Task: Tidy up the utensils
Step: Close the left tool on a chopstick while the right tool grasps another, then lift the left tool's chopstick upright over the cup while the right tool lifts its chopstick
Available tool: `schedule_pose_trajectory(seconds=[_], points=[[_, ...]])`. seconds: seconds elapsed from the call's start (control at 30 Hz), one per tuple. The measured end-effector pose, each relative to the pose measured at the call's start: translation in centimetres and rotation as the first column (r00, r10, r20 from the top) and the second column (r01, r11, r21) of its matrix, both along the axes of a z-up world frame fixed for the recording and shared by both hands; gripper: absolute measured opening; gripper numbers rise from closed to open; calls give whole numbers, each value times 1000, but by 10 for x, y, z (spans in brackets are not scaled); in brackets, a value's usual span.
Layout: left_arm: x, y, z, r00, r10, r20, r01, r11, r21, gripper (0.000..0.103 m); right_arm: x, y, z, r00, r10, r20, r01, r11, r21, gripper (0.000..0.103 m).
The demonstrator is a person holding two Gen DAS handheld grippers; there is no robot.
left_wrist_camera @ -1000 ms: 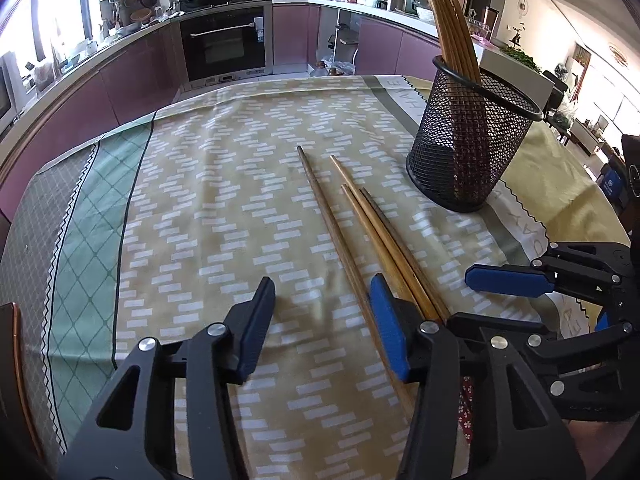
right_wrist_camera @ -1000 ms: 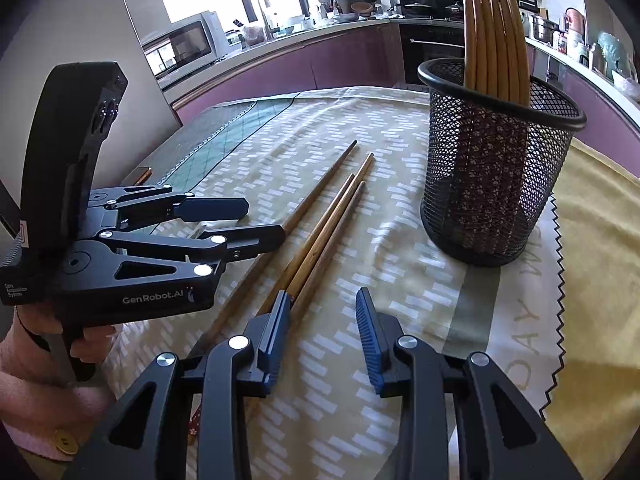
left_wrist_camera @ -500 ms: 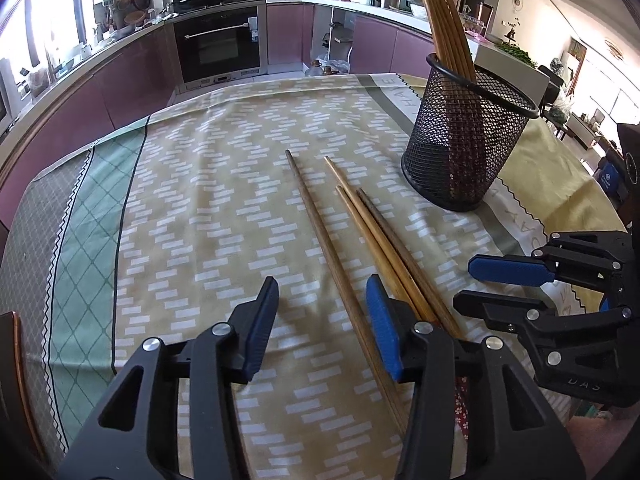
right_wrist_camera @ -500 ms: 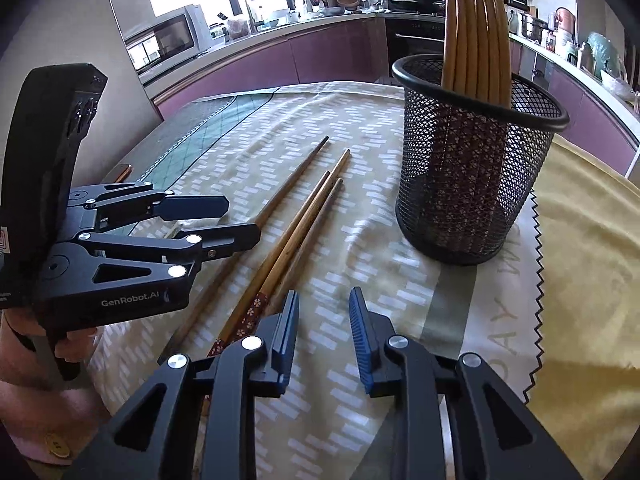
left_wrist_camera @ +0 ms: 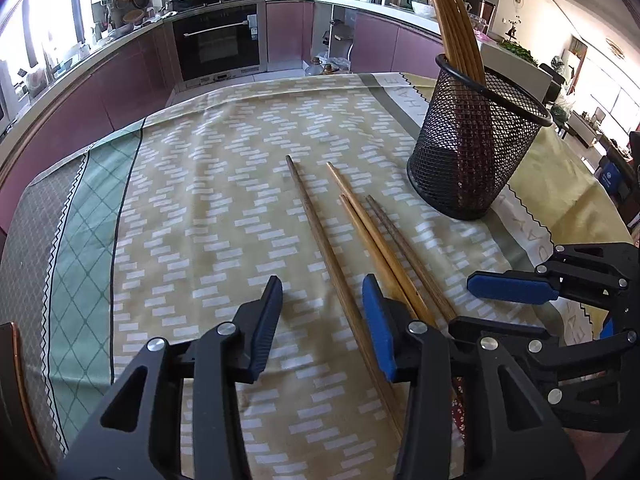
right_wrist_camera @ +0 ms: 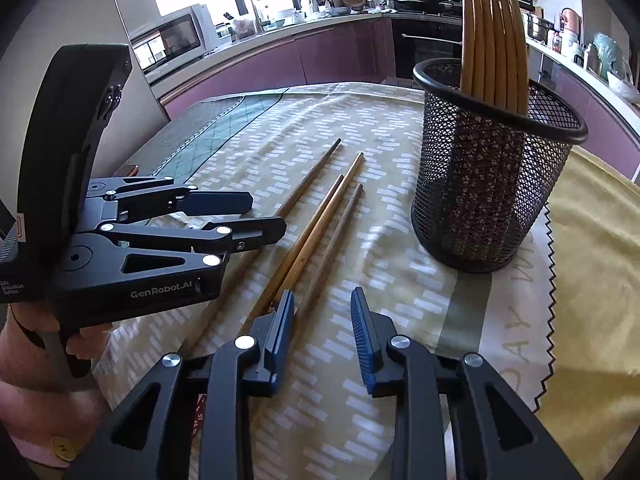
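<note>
On a table covered by a patterned yellow tablecloth with a green band at its left edge, four loose chopsticks lie side by side, running from the near edge toward the far middle.

At the near left of the left wrist view, the left gripper hangs tilted down over the cloth. Its jaws are closing, still apart, and the leftmost, darker chopstick passes through the gap between them without either pad pressing on it. The other three sticks run just right of its right finger and disappear behind it.

Right of them, the right gripper hovers near the cloth with a narrow gap between its jaws; nothing is gripped. The near ends of the chopsticks lie just left of its left finger, one ending close to the gap.

Farther right and toward the far side, a black mesh holder stands upright, well apart from both grippers, with several chopsticks standing in it.
</note>
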State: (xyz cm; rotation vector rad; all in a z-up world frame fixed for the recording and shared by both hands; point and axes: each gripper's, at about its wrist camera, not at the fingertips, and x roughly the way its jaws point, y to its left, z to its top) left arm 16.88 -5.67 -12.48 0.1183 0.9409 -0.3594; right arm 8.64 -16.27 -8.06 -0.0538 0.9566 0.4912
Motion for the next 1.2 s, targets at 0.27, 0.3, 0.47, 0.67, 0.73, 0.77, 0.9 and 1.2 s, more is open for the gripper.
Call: schedule_pose_trajectory(seconds=[0.27, 0.3, 0.47, 0.67, 0.73, 0.77, 0.9, 1.2], points=[[9, -8, -2, 1000, -9, -3, 9, 1000, 7, 38, 9, 10, -2, 1000, -13, 21, 14, 999, -43, 21], [10, -9, -2, 1000, -8, -2, 8, 1000, 9, 35, 11, 9, -2, 1000, -20, 22, 21, 999, -37, 17], [15, -10, -2, 1000, 11, -7, -11, 1000, -1, 18, 17, -1, -3, 999, -48, -3, 48, 999, 22, 8], [12, -7, -2, 999, 44, -15, -45, 998, -37, 10, 16, -15, -4, 996, -81, -22, 83, 993, 85, 6], [8, -5, 0, 999, 49, -12, -49, 998, -39, 8, 15, -20, -1, 996, -87, -17, 88, 991, 97, 6], [7, -5, 0, 999, 49, -11, -49, 998, -41, 8, 14, -21, 0, 996, -88, -14, 89, 991, 103, 6], [0, -1, 4, 999, 48, -3, -48, 997, -55, 8, 9, -26, 7, 997, -82, 4, 81, 989, 127, 6], [-20, 3, 25, 998, 43, 48, -39, 996, -74, 8, 2, -29, 25, 997, -52, 58, 40, 983, 181, 6]])
